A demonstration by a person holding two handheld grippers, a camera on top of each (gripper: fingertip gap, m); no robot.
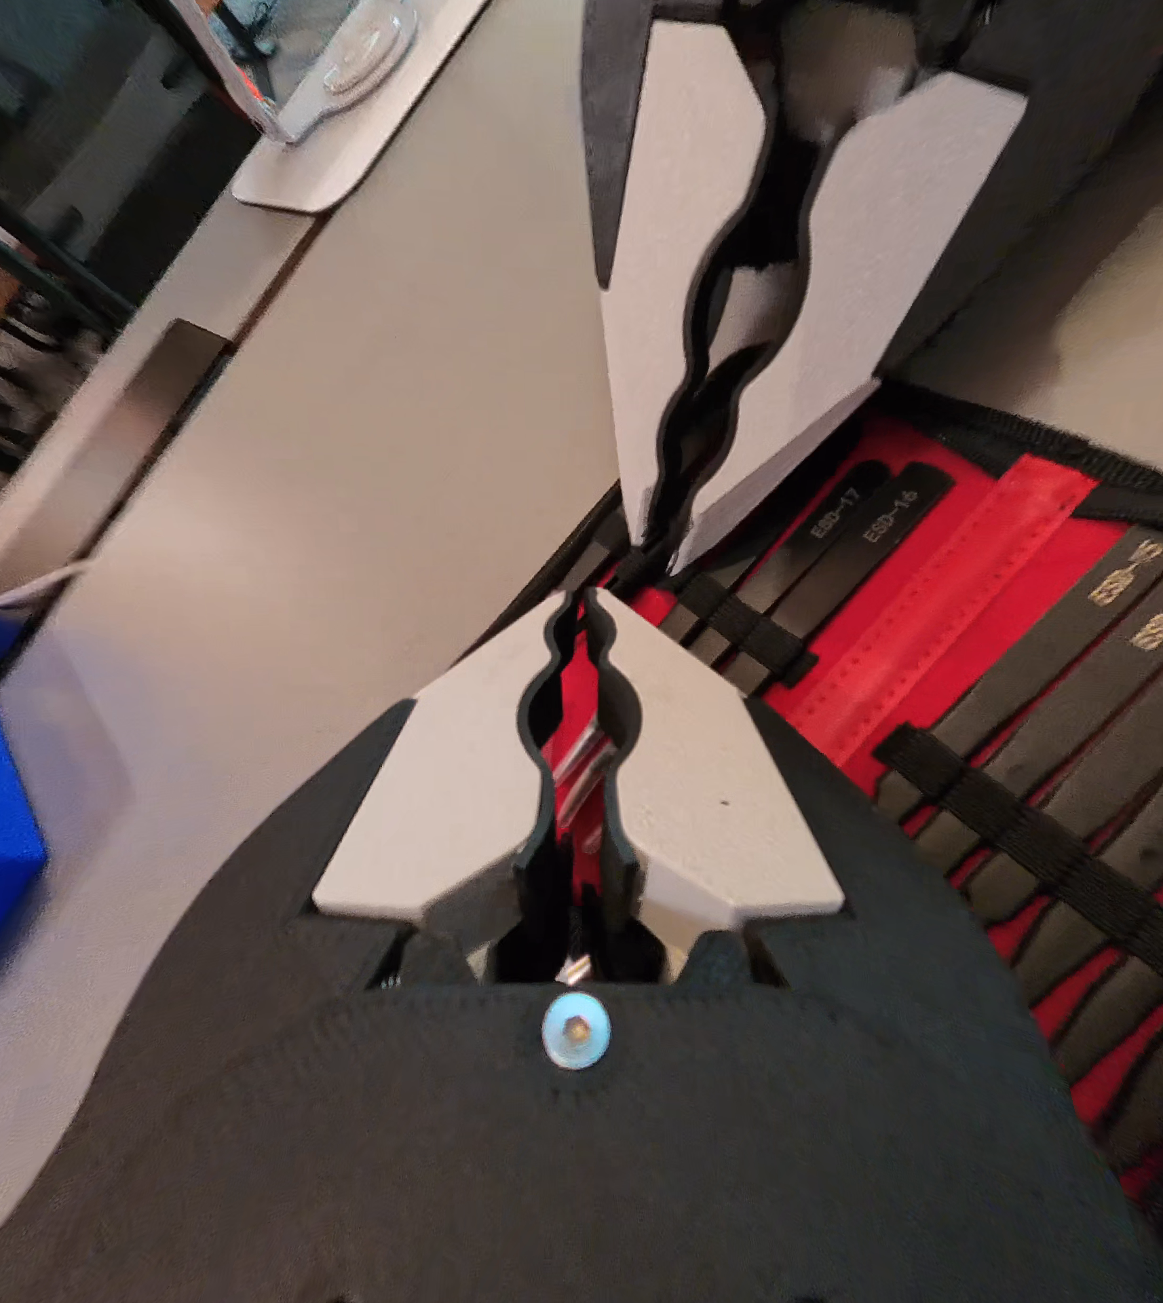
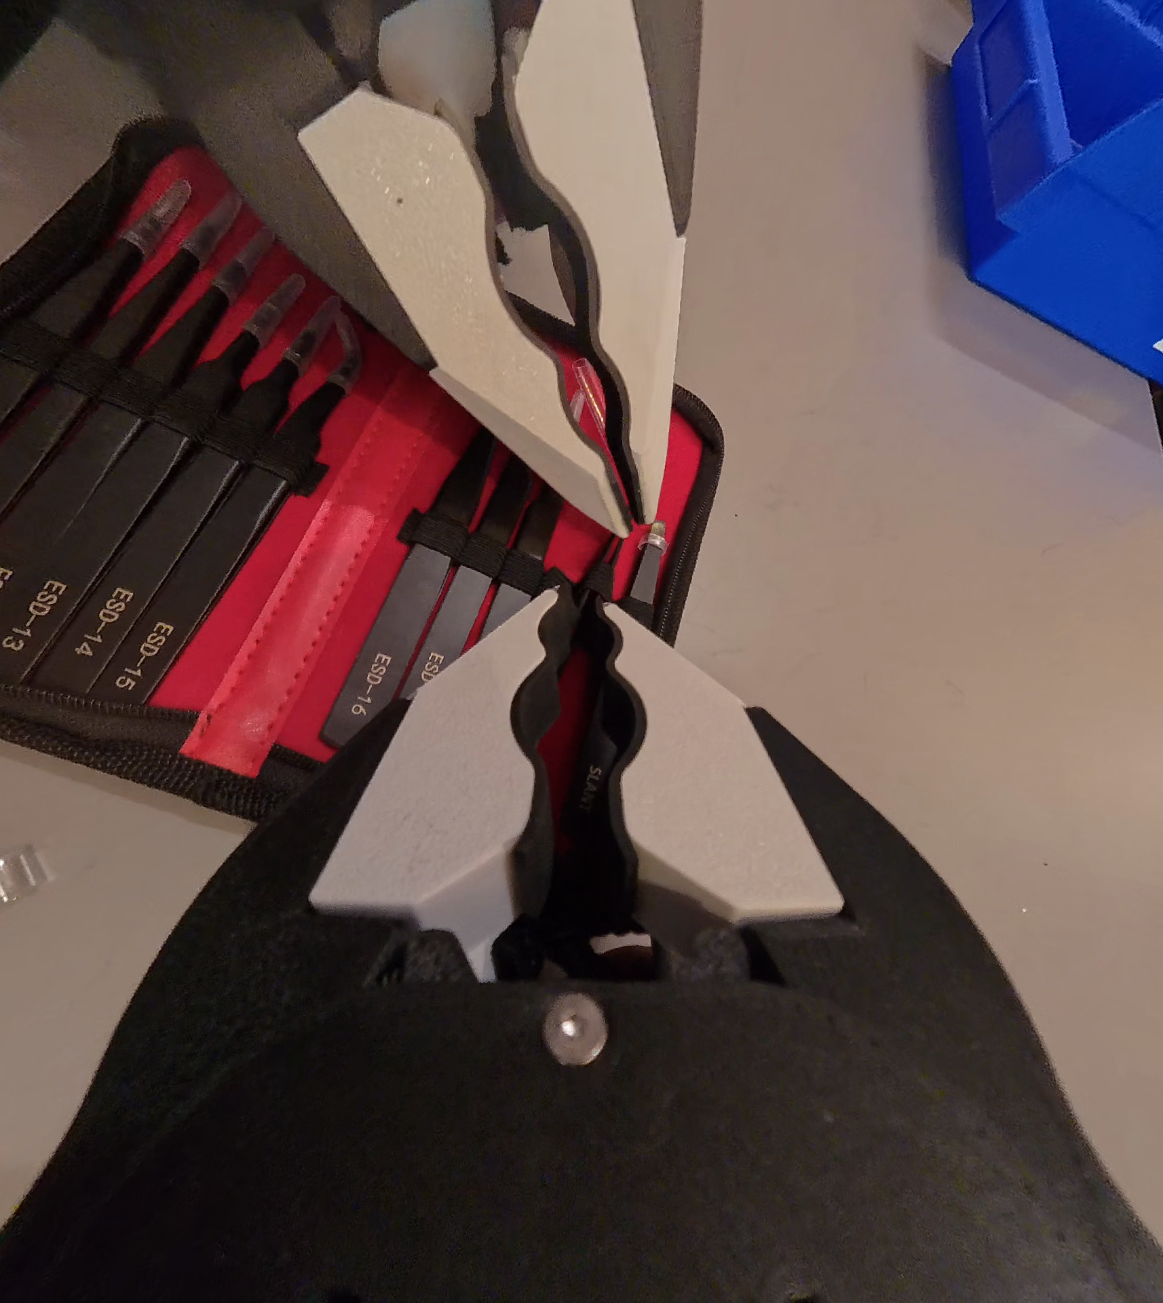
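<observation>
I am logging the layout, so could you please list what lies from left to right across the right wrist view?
Small clear plastic piece → open black tweezer case with red lining → right tongs, shut at the case's right end → bare table → blue bin.

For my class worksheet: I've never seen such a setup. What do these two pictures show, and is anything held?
A person holds two hand-held pincers, each with a camera looking along its fingers. One picture looks along the left gripper, the other along the right gripper; each also shows the other opposite. On the beige table lie an open tweezer case with red lining, a blue bin and a small clear cap. Both grippers' jaws are almost closed, tips close together over the case; whether either pinches a tweezer is unclear.
</observation>
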